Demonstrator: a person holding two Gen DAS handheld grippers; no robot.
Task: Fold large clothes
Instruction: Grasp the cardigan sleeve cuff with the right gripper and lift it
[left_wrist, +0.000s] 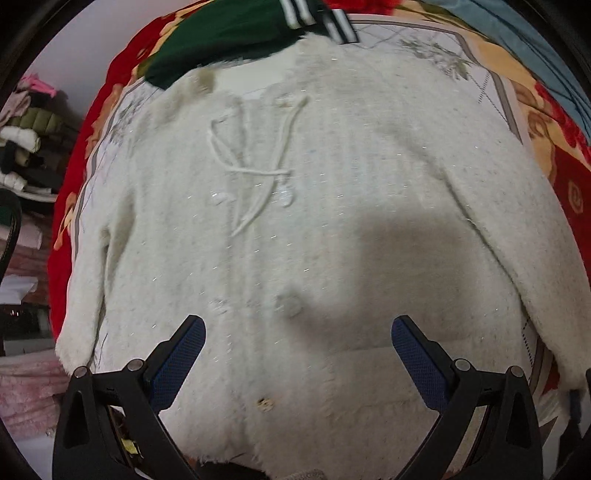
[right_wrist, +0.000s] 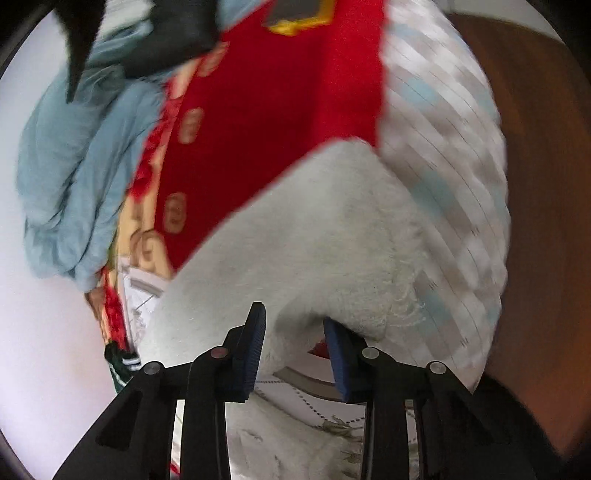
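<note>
Stage: start, no fold visible | white fuzzy sweater (left_wrist: 314, 229) spread flat, front up, on patterned bedspread (left_wrist: 554, 140) | left gripper (left_wrist: 297, 343) agape above hem, empty | right gripper (right_wrist: 293, 332) pinching sleeve end (right_wrist: 332, 236) | remaining: sleeves, body folds.

Right wrist view smeared by motion blur throughout: pattern of the red blanket (right_wrist: 280, 122) and checks of the pale sheet (right_wrist: 443, 192) left indistinct. Far sleeve end of the white fuzzy sweater (right_wrist: 325, 236) hidden behind the right gripper (right_wrist: 295, 325); pad contact with the fabric not resolvable. In the left wrist view, sweater hem (left_wrist: 295, 435) cut off by the lower edge. Green striped garment (left_wrist: 229, 40) cropped at the top. Stacked clothes (left_wrist: 26, 133) at the left too small to identify.
</note>
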